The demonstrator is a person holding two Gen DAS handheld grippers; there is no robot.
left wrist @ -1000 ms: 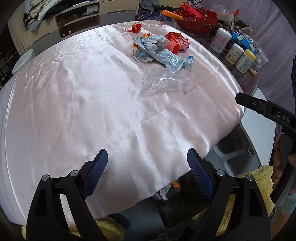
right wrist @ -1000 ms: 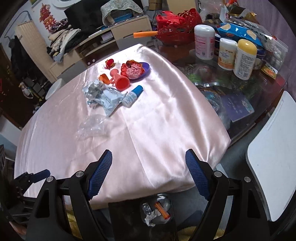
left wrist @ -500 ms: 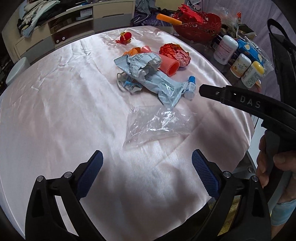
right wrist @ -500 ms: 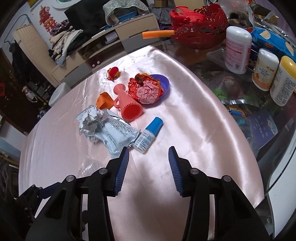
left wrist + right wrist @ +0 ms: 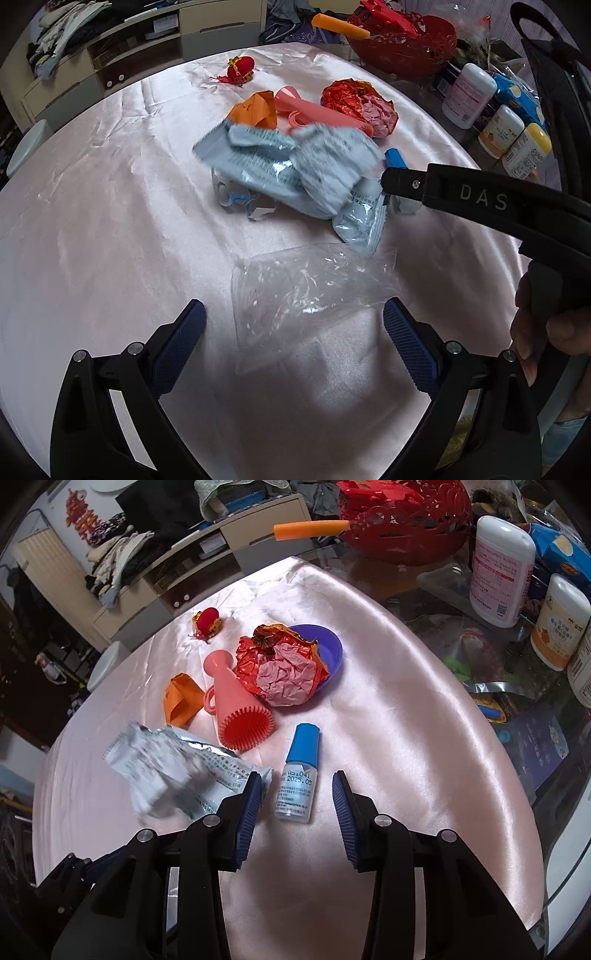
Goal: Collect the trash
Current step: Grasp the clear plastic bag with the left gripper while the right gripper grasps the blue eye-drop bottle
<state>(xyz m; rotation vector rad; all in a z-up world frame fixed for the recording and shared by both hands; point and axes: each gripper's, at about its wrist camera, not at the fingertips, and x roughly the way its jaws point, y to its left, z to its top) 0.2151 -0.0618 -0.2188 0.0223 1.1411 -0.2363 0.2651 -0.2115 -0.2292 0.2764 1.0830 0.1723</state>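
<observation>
A clear plastic bag (image 5: 306,291) lies on the pink satin cloth (image 5: 110,221), just ahead of my open left gripper (image 5: 291,339). Behind it lies a crumpled pale-blue foil wrapper (image 5: 295,166), also in the right wrist view (image 5: 173,771). My right gripper (image 5: 297,805) is open with its fingers on either side of a small blue-capped bottle (image 5: 297,775) lying on the cloth. Its left finger (image 5: 251,805) touches the wrapper's edge. The right gripper's arm (image 5: 480,206) crosses the left wrist view.
A pink ribbed cone (image 5: 236,709), orange paper (image 5: 183,699), crumpled red-pink foil (image 5: 284,672) in a purple bowl (image 5: 328,650) and a small red ornament (image 5: 207,622) lie farther back. White jars (image 5: 498,572) and a red basket (image 5: 402,517) stand at the right.
Both grippers have moved forward over the table towards the trash pile. The right gripper has come down around the small bottle, its fingers narrower than a second ago. The wrapper looks shifted and blurred.
</observation>
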